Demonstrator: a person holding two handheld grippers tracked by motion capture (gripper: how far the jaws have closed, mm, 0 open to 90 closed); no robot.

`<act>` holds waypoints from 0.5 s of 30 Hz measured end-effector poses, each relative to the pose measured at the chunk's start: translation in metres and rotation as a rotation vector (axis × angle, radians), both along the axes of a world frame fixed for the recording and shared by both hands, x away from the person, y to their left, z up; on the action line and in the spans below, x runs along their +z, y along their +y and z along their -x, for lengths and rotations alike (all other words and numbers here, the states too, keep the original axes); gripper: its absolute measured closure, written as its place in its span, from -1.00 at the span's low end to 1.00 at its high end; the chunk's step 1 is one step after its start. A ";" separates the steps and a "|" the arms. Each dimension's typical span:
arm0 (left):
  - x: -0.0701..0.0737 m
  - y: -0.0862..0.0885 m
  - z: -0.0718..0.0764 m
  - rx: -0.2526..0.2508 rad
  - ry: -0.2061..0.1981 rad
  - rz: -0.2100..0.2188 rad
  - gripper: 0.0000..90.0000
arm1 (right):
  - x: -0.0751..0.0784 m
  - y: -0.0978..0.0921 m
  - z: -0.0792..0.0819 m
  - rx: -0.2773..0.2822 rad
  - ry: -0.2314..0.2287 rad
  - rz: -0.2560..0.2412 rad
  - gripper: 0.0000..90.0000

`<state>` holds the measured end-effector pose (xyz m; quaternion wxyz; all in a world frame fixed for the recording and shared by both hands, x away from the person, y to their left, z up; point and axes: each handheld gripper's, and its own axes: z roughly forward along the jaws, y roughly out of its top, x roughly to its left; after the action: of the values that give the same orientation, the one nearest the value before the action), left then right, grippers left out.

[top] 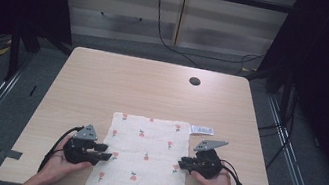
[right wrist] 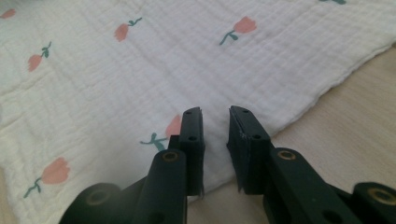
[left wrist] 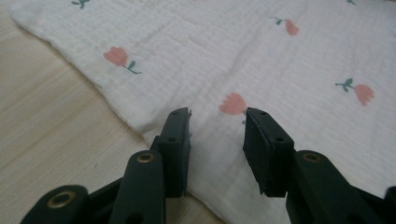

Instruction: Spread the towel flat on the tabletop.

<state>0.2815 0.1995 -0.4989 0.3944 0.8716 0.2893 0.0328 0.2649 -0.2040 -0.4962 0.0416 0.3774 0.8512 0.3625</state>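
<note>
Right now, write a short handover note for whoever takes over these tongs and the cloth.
Left tongs: open, jaws apart over the left edge of the cloth, nothing gripped; in the left gripper view the jaws stand over the hem.
Right tongs: open with a narrower gap, over the cloth's right edge, nothing gripped.
Cloth: white with a small flower print, spread flat near the front of the table; its label sticks out at the far right corner.
Done: both tongs lined up at opposite edges.
Left: close on the edges; any fold or lift is not yet begun.

Left gripper (top: 103, 151) and right gripper (top: 182, 163) face inward, jaws parted.
</note>
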 end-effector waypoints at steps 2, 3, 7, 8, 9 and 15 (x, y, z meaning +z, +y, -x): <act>0.001 0.000 -0.001 0.004 -0.004 0.013 0.30 | 0.000 0.000 -0.002 -0.004 0.005 -0.012 0.57; 0.002 0.001 -0.001 0.007 -0.013 0.023 0.26 | 0.002 -0.001 -0.004 -0.001 -0.002 -0.035 0.55; 0.007 0.003 -0.009 0.029 -0.023 0.067 0.26 | 0.010 -0.003 -0.010 -0.022 -0.032 -0.072 0.53; 0.007 0.003 -0.012 0.037 -0.026 0.071 0.24 | 0.013 -0.004 -0.013 -0.029 -0.046 -0.078 0.53; 0.007 0.003 -0.015 0.051 -0.030 0.076 0.23 | 0.016 -0.005 -0.017 -0.043 -0.062 -0.075 0.52; 0.003 -0.003 -0.031 0.082 -0.023 0.096 0.19 | 0.023 -0.010 -0.044 -0.104 -0.119 -0.078 0.47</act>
<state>0.3127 0.1960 -0.4960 0.4373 0.8387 0.3214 0.0453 0.3093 -0.2142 -0.4731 0.0960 0.4000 0.8118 0.4144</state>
